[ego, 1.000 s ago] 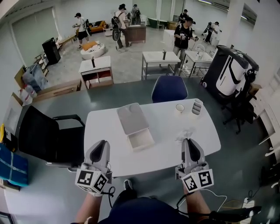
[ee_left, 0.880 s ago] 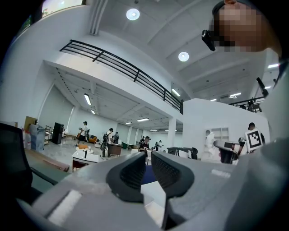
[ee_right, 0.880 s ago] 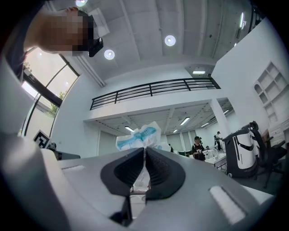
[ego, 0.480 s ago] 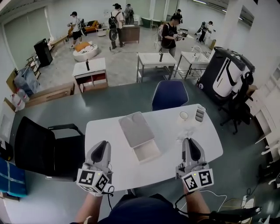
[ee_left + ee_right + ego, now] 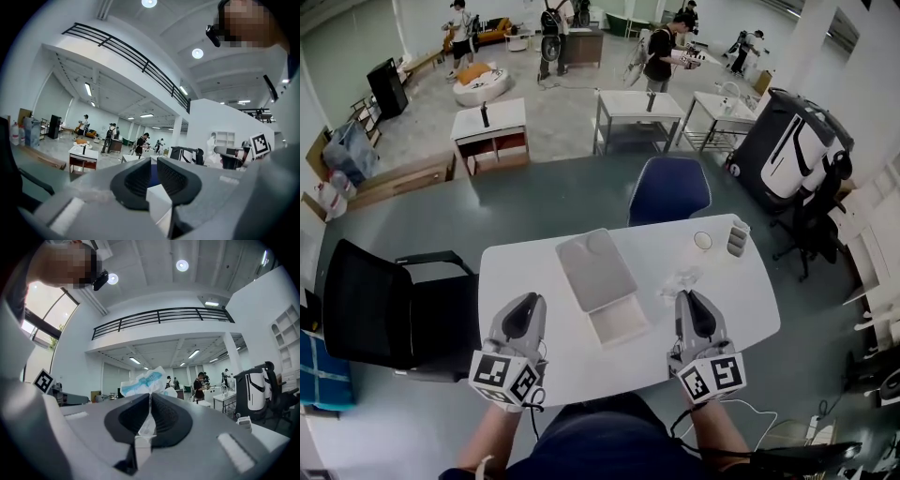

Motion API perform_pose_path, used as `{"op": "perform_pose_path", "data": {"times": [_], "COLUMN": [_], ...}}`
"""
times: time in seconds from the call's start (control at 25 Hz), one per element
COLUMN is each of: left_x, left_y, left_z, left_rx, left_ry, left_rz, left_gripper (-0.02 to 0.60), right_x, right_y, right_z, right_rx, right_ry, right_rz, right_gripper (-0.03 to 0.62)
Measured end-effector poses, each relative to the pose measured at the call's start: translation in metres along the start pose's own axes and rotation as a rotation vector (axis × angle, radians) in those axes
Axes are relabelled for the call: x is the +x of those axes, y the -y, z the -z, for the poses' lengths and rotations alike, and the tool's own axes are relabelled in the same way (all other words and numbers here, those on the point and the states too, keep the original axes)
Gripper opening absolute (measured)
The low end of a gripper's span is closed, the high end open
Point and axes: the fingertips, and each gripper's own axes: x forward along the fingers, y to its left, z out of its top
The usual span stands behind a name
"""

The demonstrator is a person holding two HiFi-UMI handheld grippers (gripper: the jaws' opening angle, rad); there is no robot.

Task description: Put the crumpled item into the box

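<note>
A crumpled white and blue wrapper [image 5: 680,279] sticks out of the tips of my right gripper [image 5: 687,296], which is shut on it just right of the open white box [image 5: 619,322]. In the right gripper view the wrapper [image 5: 145,380] rises above the closed jaws of that right gripper [image 5: 150,401]. The box's grey lid [image 5: 595,270] lies folded back behind it. My left gripper [image 5: 528,300] hovers over the table left of the box. In its own view the left gripper [image 5: 153,169] shows a narrow gap with nothing in it.
On the white table [image 5: 530,272], a cup [image 5: 703,241] and a small grey stack [image 5: 736,236] sit at the far right corner. A blue chair [image 5: 667,187] stands behind the table, a black chair [image 5: 389,305] at its left. People move about in the room's background.
Both grippers have come forward over the table's near edge. The right one, still with the wrapper, has moved left, closer to the box.
</note>
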Motion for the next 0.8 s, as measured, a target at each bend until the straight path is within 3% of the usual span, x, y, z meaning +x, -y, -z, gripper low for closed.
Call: {"op": "perform_pose_path", "data": {"times": [0.4, 0.8], "left_x": [0.016, 0.043], "left_y": [-0.006, -0.014], "left_z": [0.027, 0.084], "left_rx": [0.024, 0.021], "left_ry": [-0.06, -0.191], "left_rz": [-0.091, -0.139], "left_gripper": [0.044, 0.044], "right_x": [0.047, 0.08], "right_y": [0.01, 0.026], "right_z": [0.054, 0.125], "right_rx": [0.012, 0.017], "right_ry": [-0.117, -0.282], "right_rz": [-0.106, -0.157], "right_gripper": [0.017, 0.017]}}
